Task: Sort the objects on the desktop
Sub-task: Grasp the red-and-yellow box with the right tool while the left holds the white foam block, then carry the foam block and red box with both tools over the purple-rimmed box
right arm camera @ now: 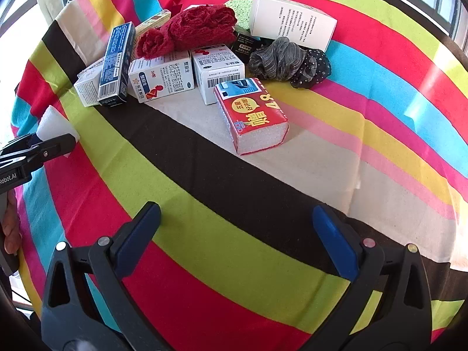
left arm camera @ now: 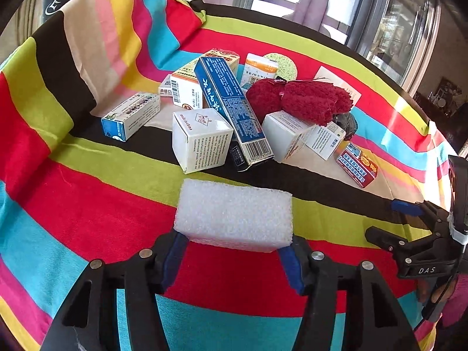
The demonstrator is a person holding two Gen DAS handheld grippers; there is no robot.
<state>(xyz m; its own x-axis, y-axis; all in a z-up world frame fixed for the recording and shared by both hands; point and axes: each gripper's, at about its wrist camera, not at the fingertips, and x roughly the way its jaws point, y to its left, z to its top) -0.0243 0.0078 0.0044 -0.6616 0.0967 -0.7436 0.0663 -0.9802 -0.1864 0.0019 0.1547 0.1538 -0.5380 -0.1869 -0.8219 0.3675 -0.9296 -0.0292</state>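
Note:
My left gripper [left arm camera: 234,251] is shut on a white foam block [left arm camera: 234,213] and holds it above the striped cloth; the block also shows at the left edge of the right wrist view [right arm camera: 55,124]. My right gripper [right arm camera: 237,231] is open and empty over the cloth, and appears at the right of the left wrist view [left arm camera: 409,213]. A pile ahead holds a long blue box [left arm camera: 231,108], a white cube box [left arm camera: 199,140], white medicine boxes [right arm camera: 161,79], a red fluffy cloth [right arm camera: 199,29], a red-wrapped sponge pack [right arm camera: 251,114] and a grey scrunchie [right arm camera: 278,61].
A striped multicolour cloth [right arm camera: 204,251] covers the table. A large white box [right arm camera: 292,20] and a green sponge [right arm camera: 239,7] lie at the back. A small blue-white box [left arm camera: 131,115] lies left of the pile. Windows stand behind the table.

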